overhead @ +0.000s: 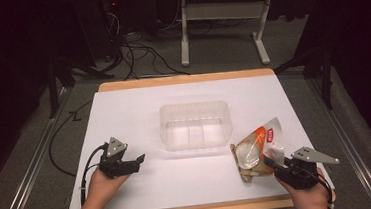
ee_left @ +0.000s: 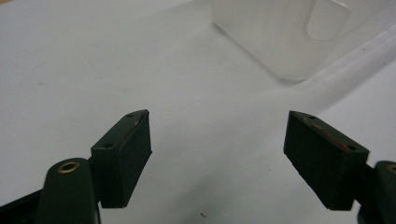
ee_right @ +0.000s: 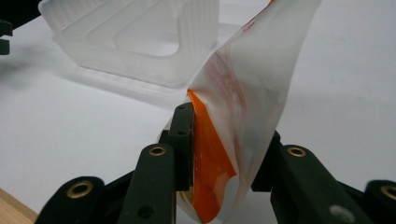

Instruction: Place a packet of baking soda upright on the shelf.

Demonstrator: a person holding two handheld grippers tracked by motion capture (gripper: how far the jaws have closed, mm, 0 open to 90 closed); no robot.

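Item: crinkled orange-and-white plastic snack pouch (overhead: 255, 151) with a clear window, at the near right of the white-covered worktop (overhead: 139, 113), just right of the clear ribbed plastic tub (overhead: 195, 124) standing at centre.

Step in hand, as judged: lifting the pouch to carry it into the tub. To do it well, keep the grip on the pouch edge firm but not crushing, raise it until the hanging bottom clears the tub's rim, then lower it squarely inside before letting go.

Right gripper (overhead: 273, 164): jaws clamped on the pouch's near edge; in the right gripper view the film (ee_right: 243, 102) stands pinched between the pads.

Left gripper (overhead: 137, 162): jaws wide apart, nothing between them, resting near the worktop left of the tub.
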